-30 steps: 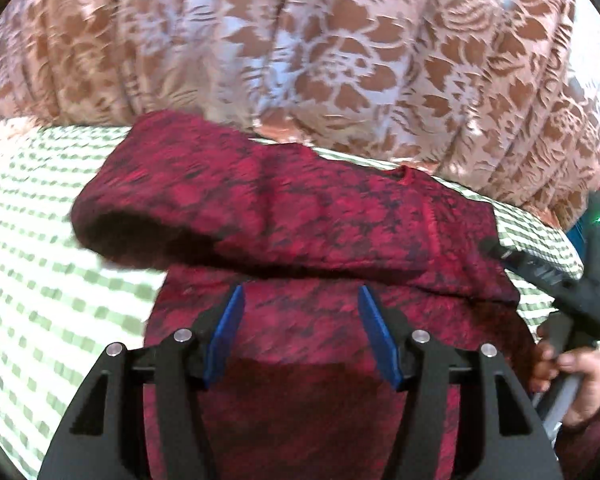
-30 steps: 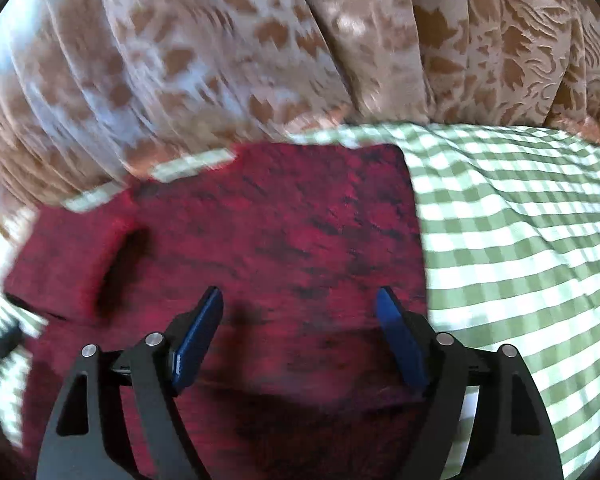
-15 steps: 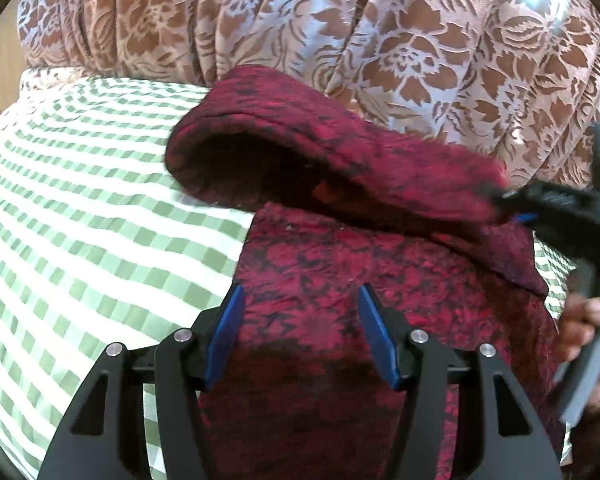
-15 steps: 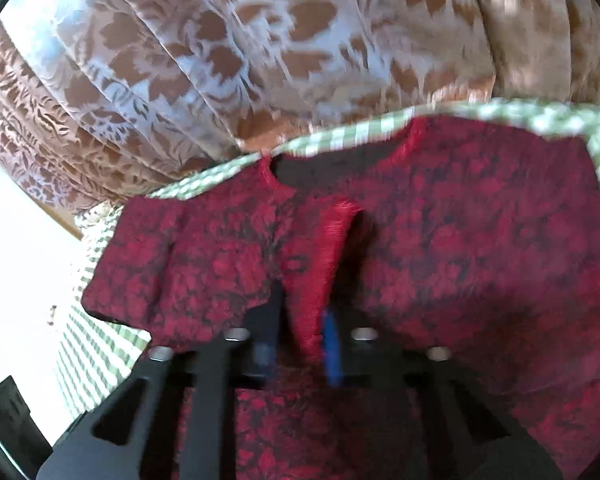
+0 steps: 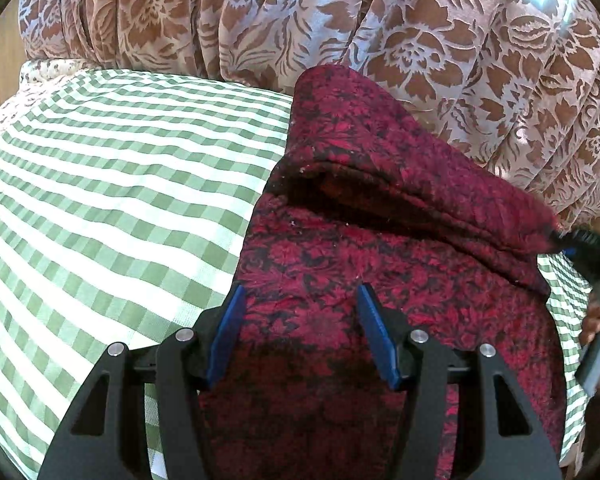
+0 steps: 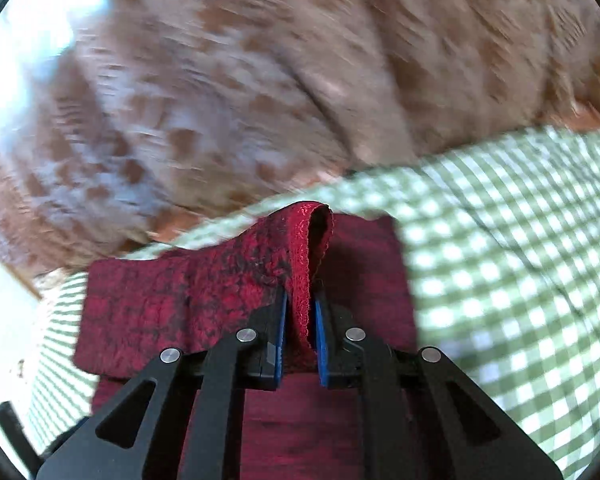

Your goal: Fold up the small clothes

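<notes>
1. Lying on the green checked cloth (image 5: 112, 184), the red garment (image 5: 380, 280) looks soft, light and floppy; hems and folded edges seem the best holds.
2. The right gripper (image 6: 301, 316) has its jaws clamped on a raised sleeve edge.
3. The left gripper (image 5: 300, 332) hovers over the body, jaws apart and empty.
4. The right view is motion-blurred; the garment's lower part is hidden.

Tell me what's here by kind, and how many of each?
Dark red patterned garment: 1
Green-and-white checked cloth: 1
Brown floral curtain: 1
Handheld grippers: 2, the left gripper open, the right gripper clamped on the garment's edge
Total: 5
</notes>
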Demonstrator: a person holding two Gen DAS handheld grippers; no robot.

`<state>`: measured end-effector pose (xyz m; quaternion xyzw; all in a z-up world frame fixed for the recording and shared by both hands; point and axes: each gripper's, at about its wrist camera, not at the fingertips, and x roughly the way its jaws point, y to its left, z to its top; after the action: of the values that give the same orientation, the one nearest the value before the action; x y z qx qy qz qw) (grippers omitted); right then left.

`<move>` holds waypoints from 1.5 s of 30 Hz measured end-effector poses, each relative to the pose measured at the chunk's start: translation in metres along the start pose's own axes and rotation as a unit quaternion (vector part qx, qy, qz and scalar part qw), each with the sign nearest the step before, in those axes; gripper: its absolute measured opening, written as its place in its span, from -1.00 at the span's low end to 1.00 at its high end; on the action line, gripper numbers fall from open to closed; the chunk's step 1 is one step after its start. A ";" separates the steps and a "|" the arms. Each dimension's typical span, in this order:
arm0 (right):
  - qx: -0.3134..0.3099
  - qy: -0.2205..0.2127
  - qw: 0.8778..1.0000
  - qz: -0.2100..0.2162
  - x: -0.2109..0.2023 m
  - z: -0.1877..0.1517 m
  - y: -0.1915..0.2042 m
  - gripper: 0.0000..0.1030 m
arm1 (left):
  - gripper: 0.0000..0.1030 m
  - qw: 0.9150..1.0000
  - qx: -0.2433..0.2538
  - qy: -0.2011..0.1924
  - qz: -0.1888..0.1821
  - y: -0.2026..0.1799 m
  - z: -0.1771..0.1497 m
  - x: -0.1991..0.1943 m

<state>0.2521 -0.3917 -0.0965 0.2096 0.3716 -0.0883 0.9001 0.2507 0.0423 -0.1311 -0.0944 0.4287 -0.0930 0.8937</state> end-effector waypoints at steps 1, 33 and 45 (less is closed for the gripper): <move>0.008 0.009 1.000 -0.006 0.007 -0.003 -0.007 -0.78 | 0.12 1.000 -0.003 0.001 -0.005 0.001 0.002 -0.002; -0.118 -0.001 0.993 -0.024 0.044 -0.019 0.043 0.30 | -0.50 0.984 -0.066 0.073 -0.145 0.008 0.153 0.101; -0.171 -0.010 0.983 -0.067 0.060 -0.036 0.059 0.33 | -0.11 0.985 0.097 -0.060 0.128 -0.051 0.124 0.086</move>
<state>0.2899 -0.3233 -0.1436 0.0264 0.3859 -0.0857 0.9182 0.3969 -0.0168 -0.1066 0.0432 0.3715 -0.0129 0.9273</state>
